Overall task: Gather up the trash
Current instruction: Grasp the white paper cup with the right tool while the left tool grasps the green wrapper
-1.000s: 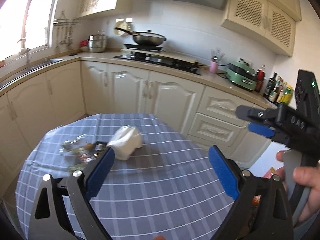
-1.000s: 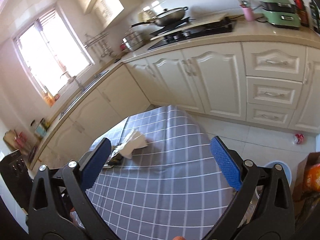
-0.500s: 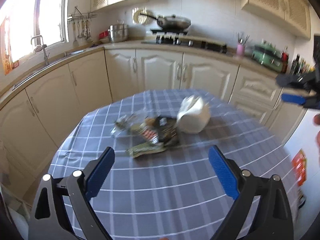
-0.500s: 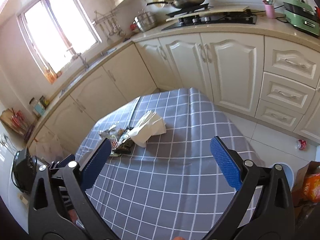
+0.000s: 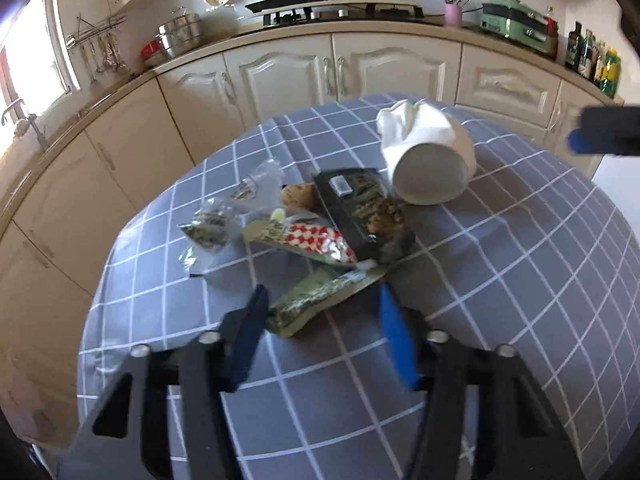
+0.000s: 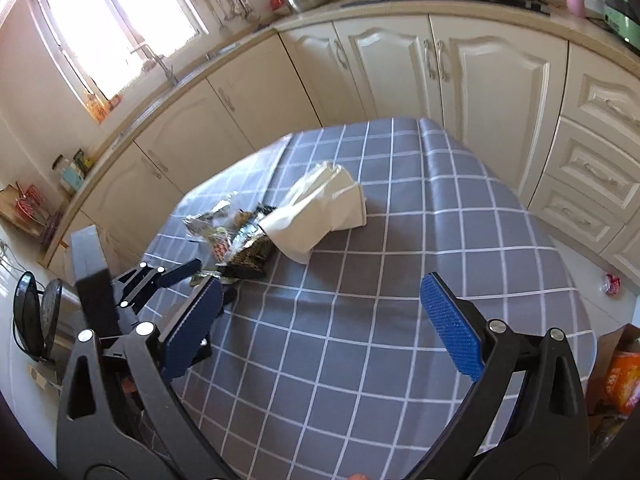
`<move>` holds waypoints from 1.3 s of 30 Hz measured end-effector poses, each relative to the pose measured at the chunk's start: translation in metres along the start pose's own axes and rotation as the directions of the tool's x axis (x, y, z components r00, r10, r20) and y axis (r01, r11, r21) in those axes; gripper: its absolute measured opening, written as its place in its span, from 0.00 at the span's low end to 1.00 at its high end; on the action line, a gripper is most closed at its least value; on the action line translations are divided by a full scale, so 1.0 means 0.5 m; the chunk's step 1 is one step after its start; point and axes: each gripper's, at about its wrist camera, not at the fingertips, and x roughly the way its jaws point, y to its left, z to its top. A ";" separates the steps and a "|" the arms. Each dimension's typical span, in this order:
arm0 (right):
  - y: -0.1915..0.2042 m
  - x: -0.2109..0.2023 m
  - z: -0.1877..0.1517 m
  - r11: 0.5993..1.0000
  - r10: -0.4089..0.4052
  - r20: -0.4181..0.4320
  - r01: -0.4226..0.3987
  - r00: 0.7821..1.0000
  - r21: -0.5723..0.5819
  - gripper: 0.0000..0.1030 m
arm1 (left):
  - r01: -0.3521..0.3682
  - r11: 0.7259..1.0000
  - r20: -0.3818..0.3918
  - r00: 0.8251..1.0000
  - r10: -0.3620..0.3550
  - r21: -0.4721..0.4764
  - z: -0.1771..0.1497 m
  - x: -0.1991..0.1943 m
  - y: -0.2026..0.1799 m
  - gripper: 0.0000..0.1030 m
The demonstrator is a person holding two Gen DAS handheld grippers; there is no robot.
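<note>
A pile of trash lies on the grey checked tablecloth (image 5: 500, 280): a green wrapper (image 5: 320, 300), a black wrapper (image 5: 360, 204), a red-and-white wrapper (image 5: 320, 240), a clear crumpled wrapper (image 5: 224, 216) and a white bag (image 5: 428, 148) lying on its side. My left gripper (image 5: 322, 300) is low over the cloth. Its jaws are closing, with the near end of the green wrapper between the blue pads, and I see no firm pinch. My right gripper (image 6: 320, 284) hovers open above bare cloth, right of the pile and the white bag (image 6: 320, 208). Nothing is between its fingers.
Cream cabinets (image 6: 400, 68) and a counter with a hob (image 5: 336, 8) curve behind the table. A red can (image 6: 612, 283) lies on the floor at right. A cardboard box (image 6: 616, 368) with an orange pack stands by the table's right edge.
Both grippers have come down and forward toward the trash pile. The left jaws have narrowed from wide open to straddling the green wrapper. The right jaws remain wide.
</note>
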 end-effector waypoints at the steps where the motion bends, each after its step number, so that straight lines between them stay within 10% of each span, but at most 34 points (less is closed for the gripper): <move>1: -0.001 0.012 0.004 1.000 0.000 -0.007 0.000 1.000 0.008 0.94 | 0.014 1.000 -0.002 1.000 -0.014 -0.013 -0.001 -0.001 0.001 0.27; 10: -0.010 0.146 0.086 0.987 0.048 -0.061 -0.038 0.997 0.158 0.94 | 0.061 0.989 -0.003 0.998 -0.062 -0.135 -0.031 -0.024 0.005 0.17; 15: -0.028 0.174 0.084 0.975 0.126 -0.094 -0.105 0.988 0.197 0.38 | 0.073 0.977 0.007 0.997 -0.073 -0.200 -0.054 -0.044 0.009 0.16; 18: -0.015 0.144 0.077 0.985 0.114 -0.084 -0.101 0.990 0.141 0.32 | 0.092 0.963 0.021 0.996 -0.090 -0.252 -0.068 -0.056 0.014 0.15; 29: -0.064 -0.008 0.017 0.979 0.160 0.020 -0.161 0.987 0.126 0.27 | 0.129 0.910 0.095 0.991 -0.099 -0.395 -0.085 -0.119 -0.012 0.15; 39: -0.126 -0.151 0.005 0.970 0.183 0.140 -0.202 0.973 0.133 0.27 | 0.153 0.923 0.146 0.983 -0.107 -0.354 -0.025 -0.172 -0.104 0.15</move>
